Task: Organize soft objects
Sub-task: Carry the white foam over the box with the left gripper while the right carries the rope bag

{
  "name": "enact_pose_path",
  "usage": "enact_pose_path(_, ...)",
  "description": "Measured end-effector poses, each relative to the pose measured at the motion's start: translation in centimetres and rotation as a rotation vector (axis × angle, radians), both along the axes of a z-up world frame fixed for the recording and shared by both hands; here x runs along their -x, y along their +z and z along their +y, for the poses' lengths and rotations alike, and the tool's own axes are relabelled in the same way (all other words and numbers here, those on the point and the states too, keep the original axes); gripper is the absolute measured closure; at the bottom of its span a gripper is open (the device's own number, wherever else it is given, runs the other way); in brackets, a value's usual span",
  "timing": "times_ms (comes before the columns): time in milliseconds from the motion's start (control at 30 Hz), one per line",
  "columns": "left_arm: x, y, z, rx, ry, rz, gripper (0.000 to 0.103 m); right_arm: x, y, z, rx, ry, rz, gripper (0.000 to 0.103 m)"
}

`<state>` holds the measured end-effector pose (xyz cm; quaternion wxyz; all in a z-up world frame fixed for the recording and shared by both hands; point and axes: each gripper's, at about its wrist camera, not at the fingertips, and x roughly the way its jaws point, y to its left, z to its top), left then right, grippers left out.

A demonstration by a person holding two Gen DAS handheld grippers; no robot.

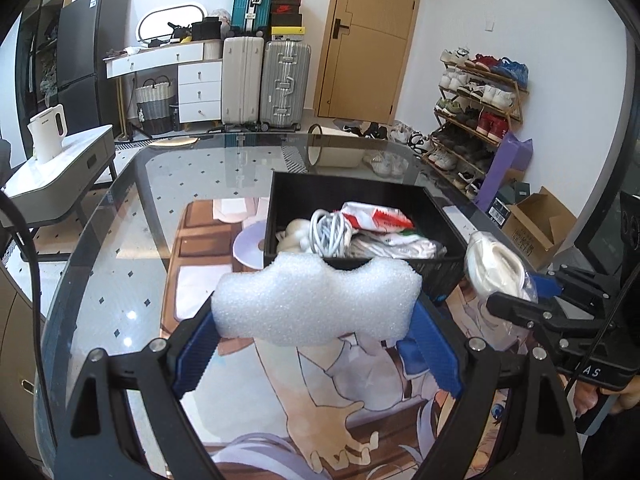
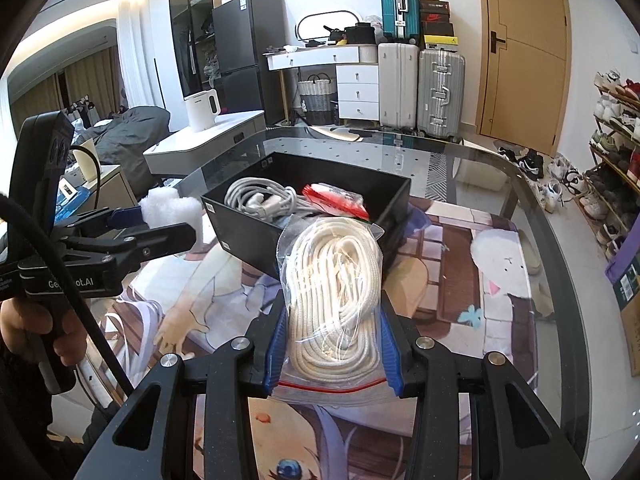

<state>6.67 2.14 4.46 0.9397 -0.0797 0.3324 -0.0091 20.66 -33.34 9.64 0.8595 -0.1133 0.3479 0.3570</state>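
Note:
My left gripper (image 1: 316,320) is shut on a wide white foam piece (image 1: 316,304), held in the air just short of the black box's (image 1: 280,196) near wall. The same foam piece (image 2: 170,206) shows left of the box (image 2: 248,240) in the right wrist view. My right gripper (image 2: 330,320) is shut on a clear zip bag of coiled white rope (image 2: 336,276), raised near the box's front corner. The rope bag (image 1: 496,268) appears at the right in the left wrist view. Inside the box lie a coiled white cable (image 1: 330,232) and a red-and-white packet (image 1: 378,216).
The box stands on a glass table (image 1: 132,240) with a printed cartoon mat (image 2: 500,280) beneath the glass. A white side table with a kettle (image 1: 48,132) stands to the left. Suitcases (image 1: 264,80), a door and a shoe rack (image 1: 476,112) line the far wall.

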Motion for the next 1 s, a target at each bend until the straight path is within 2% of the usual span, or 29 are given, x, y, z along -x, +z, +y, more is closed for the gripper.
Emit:
enact_pose_path(467,-2.6,1.7,0.7,0.0,-0.024,-0.038,0.014,-2.9,2.4,2.5,-0.016,-0.014,-0.018,0.063)
enact_pose_path(1000,-6.5,2.1,1.3,-0.015,-0.032,-0.032,0.014,-6.4,2.0,5.9,-0.004,-0.014,0.009,0.063)
